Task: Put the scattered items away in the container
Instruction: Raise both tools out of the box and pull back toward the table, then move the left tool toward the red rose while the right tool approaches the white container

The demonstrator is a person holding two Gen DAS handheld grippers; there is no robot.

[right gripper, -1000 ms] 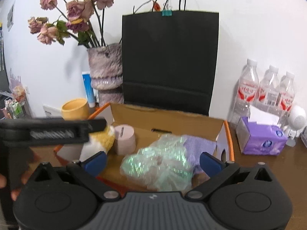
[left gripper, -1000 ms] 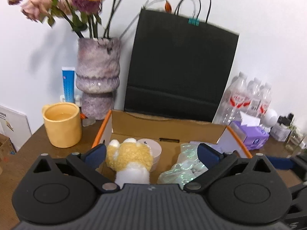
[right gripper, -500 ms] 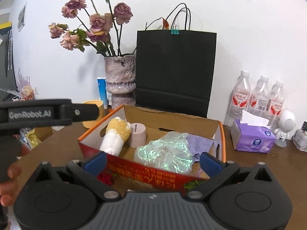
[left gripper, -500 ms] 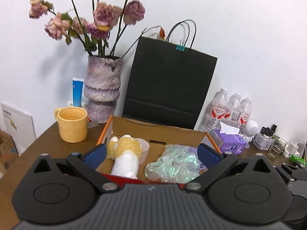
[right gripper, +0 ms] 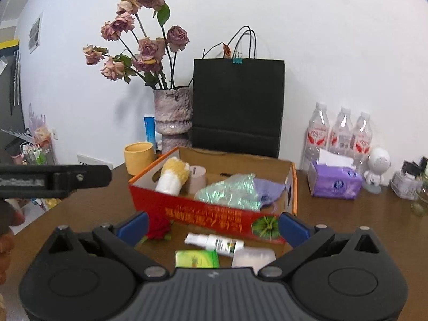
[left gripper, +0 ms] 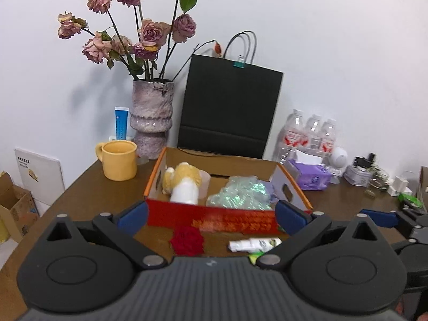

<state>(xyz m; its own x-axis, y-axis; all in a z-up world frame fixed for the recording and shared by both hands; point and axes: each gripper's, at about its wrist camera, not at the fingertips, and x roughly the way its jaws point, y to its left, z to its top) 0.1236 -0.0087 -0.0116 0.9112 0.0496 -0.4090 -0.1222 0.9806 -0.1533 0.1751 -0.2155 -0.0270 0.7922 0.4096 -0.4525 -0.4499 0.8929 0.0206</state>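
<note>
Right wrist view: right gripper (right gripper: 212, 227) low over the bench (right gripper: 347, 219), jaws spread wide and empty. Between the blue fingertips (right gripper: 133, 224), on the bench just before the box's red front wall: a red rose head (right gripper: 159, 227) at the left, a white spray bottle (right gripper: 214, 242) lying on its side in the middle, a green packet (right gripper: 196, 258) nearest the camera, and a pale, blurred pack (right gripper: 252, 256) at the right, possibly tissues. Cardboard box (right gripper: 208, 214) near the middle of the bench, open at the top, holding a yellow-and-white plush (right gripper: 172, 175) at its left end, a beige cup (right gripper: 197, 179) touching it, an iridescent bag (right gripper: 230, 191) and a lilac cloth (right gripper: 268, 190) toward the right end. Behind the box, along the back edge: yellow mug (right gripper: 139, 157), vase of dried roses (right gripper: 172, 115), black paper bag (right gripper: 238, 107), three water bottles (right gripper: 342, 133), purple tissue pack (right gripper: 334, 183).

Left wrist view: left gripper (left gripper: 211, 219) likewise spread open, nothing held, facing the same box (left gripper: 214, 218), with the rose head (left gripper: 187, 243) and spray bottle (left gripper: 254, 244) on the bench between the jaws.
</note>
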